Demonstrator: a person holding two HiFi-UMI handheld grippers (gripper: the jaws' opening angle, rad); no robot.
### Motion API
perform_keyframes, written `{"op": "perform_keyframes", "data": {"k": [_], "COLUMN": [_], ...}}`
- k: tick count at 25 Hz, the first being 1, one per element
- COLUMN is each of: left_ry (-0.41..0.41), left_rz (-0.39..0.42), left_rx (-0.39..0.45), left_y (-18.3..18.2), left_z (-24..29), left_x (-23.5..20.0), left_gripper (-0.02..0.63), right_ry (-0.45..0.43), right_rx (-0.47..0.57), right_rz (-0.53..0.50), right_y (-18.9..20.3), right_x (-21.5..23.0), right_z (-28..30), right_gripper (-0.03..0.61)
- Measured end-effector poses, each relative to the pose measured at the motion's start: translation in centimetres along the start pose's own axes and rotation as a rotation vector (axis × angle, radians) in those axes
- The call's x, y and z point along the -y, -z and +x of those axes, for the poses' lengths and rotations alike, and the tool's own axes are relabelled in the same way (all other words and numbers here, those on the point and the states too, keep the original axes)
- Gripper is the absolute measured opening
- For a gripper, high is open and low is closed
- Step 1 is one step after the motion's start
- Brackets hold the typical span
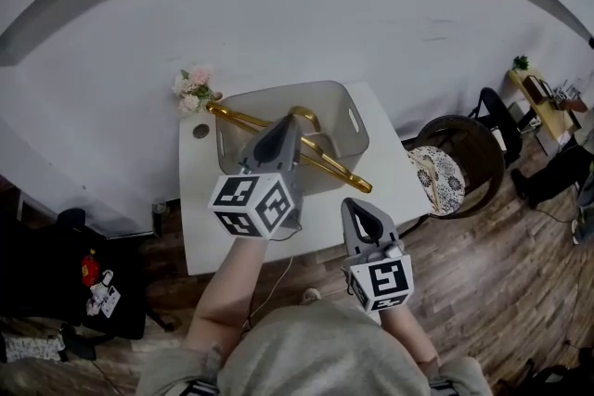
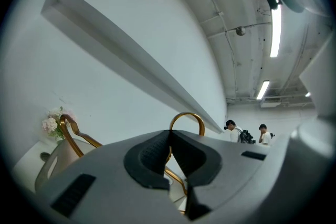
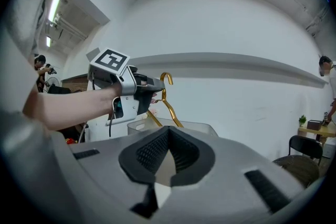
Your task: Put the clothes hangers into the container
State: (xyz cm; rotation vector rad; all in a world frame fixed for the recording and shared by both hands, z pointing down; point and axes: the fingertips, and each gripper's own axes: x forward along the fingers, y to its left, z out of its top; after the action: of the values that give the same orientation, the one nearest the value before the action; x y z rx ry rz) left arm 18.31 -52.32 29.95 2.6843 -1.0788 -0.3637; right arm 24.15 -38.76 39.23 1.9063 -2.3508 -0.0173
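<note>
1. The left gripper (image 2: 169, 134) has its fingers (image 2: 149, 153) pressed together on the thin neck of a gold hanger (image 1: 327, 166). The hook arches up just past the fingertips, and the body hangs below and ahead of them.
2. The right gripper (image 3: 168, 131) is closed too, its fingers (image 3: 185, 153) meeting at the tips with nothing between them. It sits nearer the person, well apart from the hanger.
3. The hanger is over the grey container (image 1: 345, 105), which stands on the white table (image 1: 200, 227) directly ahead of the left fingers.
4. The hanger's long axis runs on a slant. Its far end points away to the left of the fingers, towards the flowers (image 1: 193, 90). Its near end reaches back to the right and, seen from the head view, appears to pass the container's near rim.
5. Judgement: the drop depends on that slant. The bar probably needs turning in line with the container's longer side, or tipping one end down, before the left fingers let go.
6. The left hand is the nearer one and already has the hanger. The right seems free to steady the near end.
</note>
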Motion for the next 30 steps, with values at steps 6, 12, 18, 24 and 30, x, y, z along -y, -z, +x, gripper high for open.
{"op": "perform_keyframes", "data": {"k": [6,12,18,24,30], "left_ry": [0.0,-0.04,-0.113,-0.178,-0.281], "left_rz": [-0.017,-0.002,-0.007,0.0,0.041], "left_rx": [0.006,0.003,-0.022,-0.051,-0.097], "left_y": [0.5,0.9,1.9,2.7,3.8], "left_z": [1.7,2.4,2.3,1.8,1.2], "left_x": [-0.7,-2.3,-4.6,-6.3,-8.1], "left_gripper": [0.014,0.015,0.026,0.038,0.056], "right_ry": [-0.013,-0.044,-0.084,-0.111,-0.117], "right_rx": [0.015,0.017,0.004,-0.006,0.007], "right_rz": [-0.009,-0.01,-0.005,-0.016,-0.005], "right_y": [0.0,0.0,0.3,0.2,0.4], "right_x": [1.4,1.8,1.5,1.1,1.1], "right_z": [1.4,2.5,3.4,4.0,4.4], "right_gripper": [0.003,0.003,0.003,0.003,0.003]}}
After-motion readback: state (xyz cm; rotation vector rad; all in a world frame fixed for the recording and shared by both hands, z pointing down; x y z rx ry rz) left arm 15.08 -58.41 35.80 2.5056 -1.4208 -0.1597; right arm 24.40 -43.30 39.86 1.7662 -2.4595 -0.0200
